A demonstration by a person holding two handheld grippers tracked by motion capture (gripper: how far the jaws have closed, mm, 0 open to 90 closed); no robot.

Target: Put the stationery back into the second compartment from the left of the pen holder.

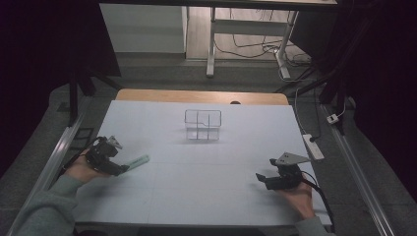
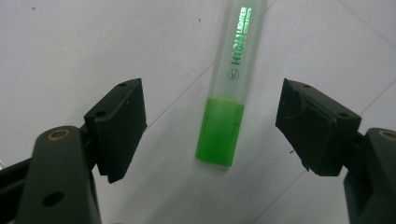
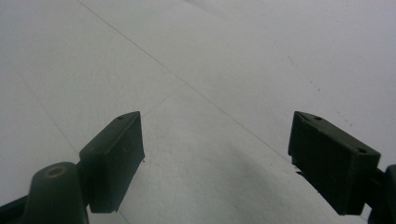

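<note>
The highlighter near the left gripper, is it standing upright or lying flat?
Lying flat. The highlighter rests lengthwise on the white table, green cap toward the open jaws of the left gripper, which do not touch it.

The highlighter (image 2: 231, 93) looks like frosted see-through plastic with a glossier green cap, tongs (image 2: 210, 121) are matt black plastic, table (image 1: 196, 172) is smooth matt white, and the organizer (image 1: 202, 125) is clear glossy plastic.

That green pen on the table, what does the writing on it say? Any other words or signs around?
"HIGH LIGHTER": green letters along the clear barrel of the highlighter, between the open left gripper.
Round symbol below the letters: too blurred to read.
A smaller line of print beside the big letters: too small to read.
Nothing else bears readable text.
</note>
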